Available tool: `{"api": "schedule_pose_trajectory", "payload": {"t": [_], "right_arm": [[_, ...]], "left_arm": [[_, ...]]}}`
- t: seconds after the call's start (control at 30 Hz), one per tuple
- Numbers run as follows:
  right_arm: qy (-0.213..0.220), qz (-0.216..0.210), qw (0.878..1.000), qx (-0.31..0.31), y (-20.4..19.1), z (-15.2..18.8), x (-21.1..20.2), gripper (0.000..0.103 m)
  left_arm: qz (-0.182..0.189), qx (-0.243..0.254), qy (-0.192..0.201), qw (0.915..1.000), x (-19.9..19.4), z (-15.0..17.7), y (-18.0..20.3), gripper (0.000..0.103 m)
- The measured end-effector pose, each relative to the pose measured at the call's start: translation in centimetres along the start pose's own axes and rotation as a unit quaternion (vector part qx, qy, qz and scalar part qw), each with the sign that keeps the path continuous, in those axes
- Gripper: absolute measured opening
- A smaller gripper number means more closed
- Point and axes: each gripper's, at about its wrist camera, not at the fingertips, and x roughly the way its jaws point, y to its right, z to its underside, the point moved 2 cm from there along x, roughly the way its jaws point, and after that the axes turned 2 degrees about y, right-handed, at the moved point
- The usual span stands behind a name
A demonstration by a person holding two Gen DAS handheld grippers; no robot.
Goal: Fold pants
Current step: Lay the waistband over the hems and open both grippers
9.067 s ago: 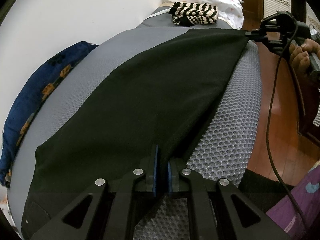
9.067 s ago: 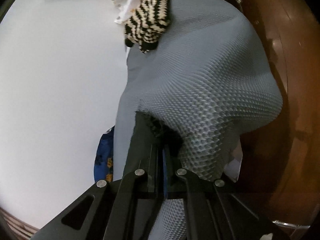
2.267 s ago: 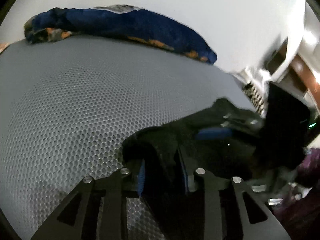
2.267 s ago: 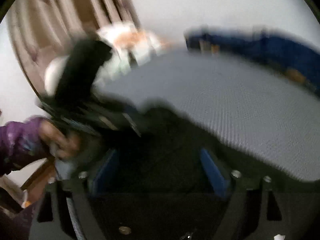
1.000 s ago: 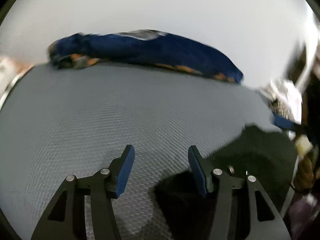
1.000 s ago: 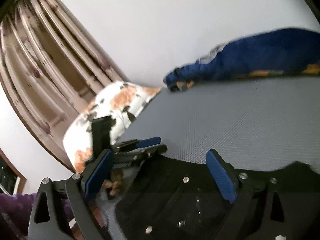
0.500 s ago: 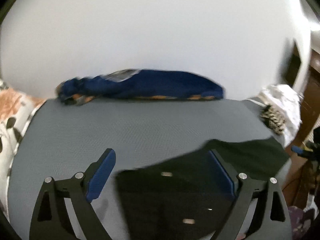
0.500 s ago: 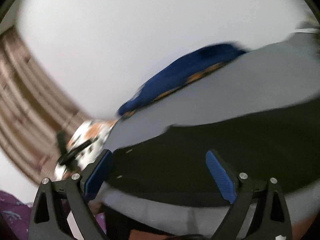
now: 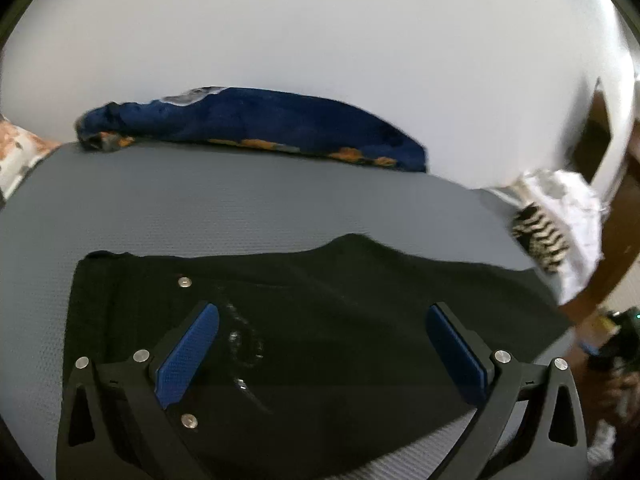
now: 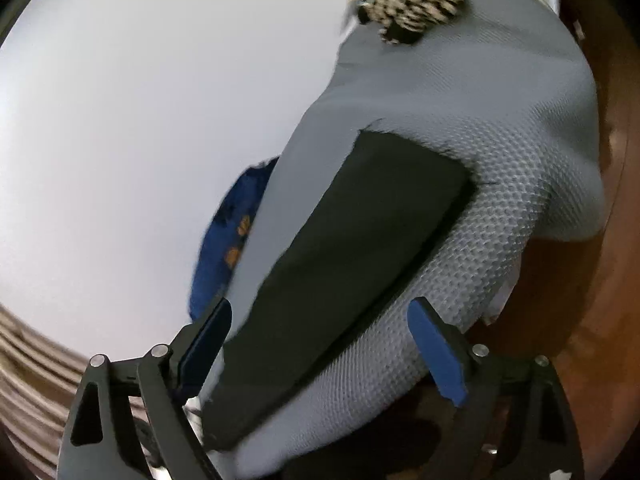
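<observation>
Since a second ago both grippers have pulled back from the black pants [image 9: 320, 312], which now lie flat, folded lengthwise, on the grey mesh mattress [image 9: 200, 208]. Left of the pants, a floral pillow [image 9: 16, 156]. Behind them, against the white wall [image 9: 320, 32], a rumpled blue blanket [image 9: 256, 128]. Left gripper [image 9: 322, 346]: jaws have just been opening, now spread wide, nothing pinched, pants beneath. Right of the pants, a striped black-and-white knit [image 9: 540, 240] on white cloth [image 9: 576, 216]. Right gripper [image 10: 320, 344]: jaws spread, just closed slightly, gripping nothing, hovering off the leg end.
</observation>
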Motion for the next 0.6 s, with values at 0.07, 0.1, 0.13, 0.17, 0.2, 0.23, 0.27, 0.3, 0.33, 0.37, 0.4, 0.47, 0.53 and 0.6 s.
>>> {"api": "schedule_pose_trajectory", "payload": {"t": [0.07,0.1,0.13,0.17,0.2,0.23,0.27,0.3,0.33,0.37,0.4,0.47,0.53,0.6], "right_arm": [[0.013,-0.008,1.0,0.022,1.5,-1.5,-0.1,0.088],[0.021,-0.014,0.999,0.036,2.3,-2.4,0.0,0.088],[0.028,-0.016,0.998,0.048,2.9,-3.0,0.2,0.088],[0.031,-0.018,0.998,0.056,3.3,-3.5,0.5,0.088],[0.032,-0.022,0.997,0.066,3.9,-4.1,0.9,0.088],[0.032,-0.019,0.997,0.071,4.1,-4.5,1.3,0.088],[0.031,-0.008,0.997,0.071,4.5,-4.9,1.8,0.088],[0.031,-0.006,0.997,0.069,4.7,-5.2,2.1,0.088],[0.032,-0.008,0.997,0.068,4.8,-5.4,2.4,0.088],[0.03,-0.004,0.997,0.067,5.0,-5.7,3.0,0.088],[0.031,-0.005,0.997,0.064,5.3,-5.8,2.6,0.085],[0.032,-0.001,0.998,0.055,5.3,-6.1,2.9,0.085],[0.023,0.017,0.999,0.036,4.8,-6.1,3.6,0.076],[0.017,0.03,0.999,0.025,4.5,-6.3,4.4,0.068]], "left_arm": [[-0.013,0.003,-0.01,0.9999,0.9,0.5,-0.2,0.102],[-0.02,0.001,-0.018,0.9996,1.2,0.9,-0.4,0.102],[-0.024,-0.003,-0.027,0.9994,1.5,1.2,-0.6,0.102],[-0.025,-0.006,-0.031,0.9992,1.6,1.4,-0.7,0.102],[-0.026,-0.012,-0.037,0.9989,1.7,1.7,-0.9,0.102],[-0.027,-0.017,-0.041,0.9986,1.8,1.9,-1.1,0.102],[-0.029,-0.019,-0.044,0.9984,1.7,2.2,-1.3,0.102],[-0.032,-0.02,-0.046,0.9982,1.7,2.4,-1.3,0.102],[-0.034,-0.02,-0.048,0.9981,1.7,2.4,-1.4,0.102],[-0.035,-0.019,-0.05,0.998,1.7,2.5,-1.3,0.102],[-0.036,-0.017,-0.049,0.998,1.7,2.6,-1.2,0.102],[-0.039,-0.013,-0.045,0.9981,1.5,2.7,-1.0,0.102],[-0.037,-0.009,-0.044,0.9983,1.3,2.8,-0.5,0.102],[-0.034,-0.009,-0.05,0.9981,1.4,3.0,-0.2,0.102]]}}
